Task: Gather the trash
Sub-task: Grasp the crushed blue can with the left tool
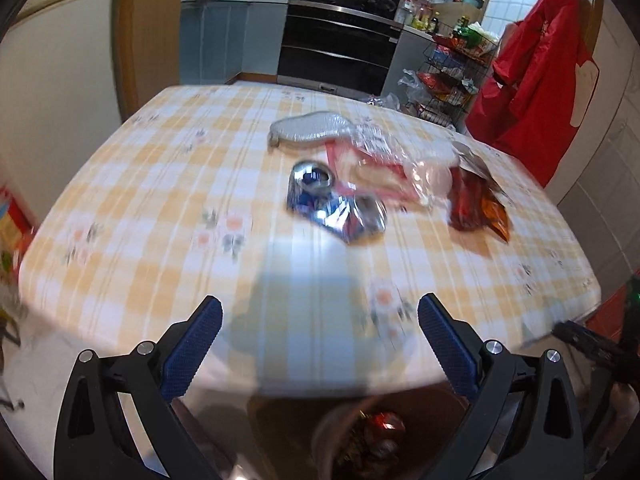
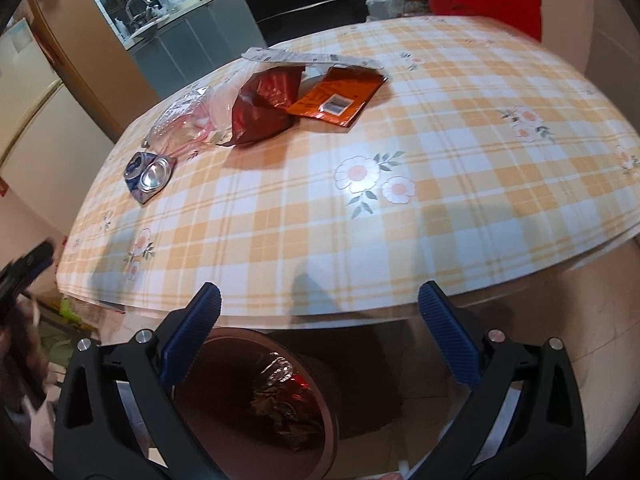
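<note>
Crushed blue can lies on the checked tablecloth at ten o'clock, red wrapper beyond it; brown bin sits at six o'clock under the right gripper and left gripper, both spread apart, empty

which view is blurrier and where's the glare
Left wrist view: motion-smeared, the crushed can and tablecloth streaky, the fingers sharp. Right wrist view: mostly crisp, with glare on the can's end and a bright patch on the cloth flower; both views fisheye-curved.
</note>
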### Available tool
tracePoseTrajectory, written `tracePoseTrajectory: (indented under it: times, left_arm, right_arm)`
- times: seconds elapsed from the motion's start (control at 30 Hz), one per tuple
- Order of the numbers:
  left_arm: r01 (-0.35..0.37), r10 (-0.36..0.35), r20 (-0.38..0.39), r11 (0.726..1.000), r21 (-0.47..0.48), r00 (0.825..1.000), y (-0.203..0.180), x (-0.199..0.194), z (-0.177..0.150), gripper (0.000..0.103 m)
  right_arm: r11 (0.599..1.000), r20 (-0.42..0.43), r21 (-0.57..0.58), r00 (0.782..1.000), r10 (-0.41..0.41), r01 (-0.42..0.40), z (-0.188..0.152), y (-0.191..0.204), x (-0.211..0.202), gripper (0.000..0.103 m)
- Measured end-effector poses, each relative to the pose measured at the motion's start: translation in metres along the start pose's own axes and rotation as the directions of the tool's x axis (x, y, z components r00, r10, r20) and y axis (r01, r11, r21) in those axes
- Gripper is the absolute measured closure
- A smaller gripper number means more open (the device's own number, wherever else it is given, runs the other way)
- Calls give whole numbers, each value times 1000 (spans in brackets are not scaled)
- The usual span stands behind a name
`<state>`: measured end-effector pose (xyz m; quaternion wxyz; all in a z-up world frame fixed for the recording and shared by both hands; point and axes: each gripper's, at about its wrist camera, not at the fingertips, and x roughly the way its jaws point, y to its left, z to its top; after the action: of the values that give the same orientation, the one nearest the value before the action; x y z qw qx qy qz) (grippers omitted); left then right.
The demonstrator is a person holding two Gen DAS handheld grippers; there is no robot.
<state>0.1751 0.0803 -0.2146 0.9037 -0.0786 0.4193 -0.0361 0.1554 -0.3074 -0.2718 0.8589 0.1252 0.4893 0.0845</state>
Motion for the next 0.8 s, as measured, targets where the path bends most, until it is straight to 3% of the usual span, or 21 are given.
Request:
tracePoseTrajectory:
  times: [0.27,0.37,0.43,0.5,0.73,0.8]
  left_arm:
    - [-42,43,-65,999,23,997,13,87,60,14]
    - [-31,37,-83,997,65,996,8,115,76,14]
    - [3,1,-110,999,41,994,10,132,86,17]
    - [14,-13,-114,1000,11,993,13,144,93,18]
    - [-17,27,-171,998,59,985,7,177,99,19]
    - [-22,34,-165,997,76,986,6,179,95,26]
  right_arm:
    - [998,-34,2,997,-66,66,19,-13,14,6]
    - [996,-30,11,995,-90,91,25,-22,18,6]
    - [994,-19,11,994,-107,108,30,-28,18,6]
    - [994,-19,24,994,-109,109,35,-34,21,6]
    - [994,-25,40,995,-99,100,51,-45,31,6]
    - [994,-16,-6,994,-113,112,58,-40,33,7]
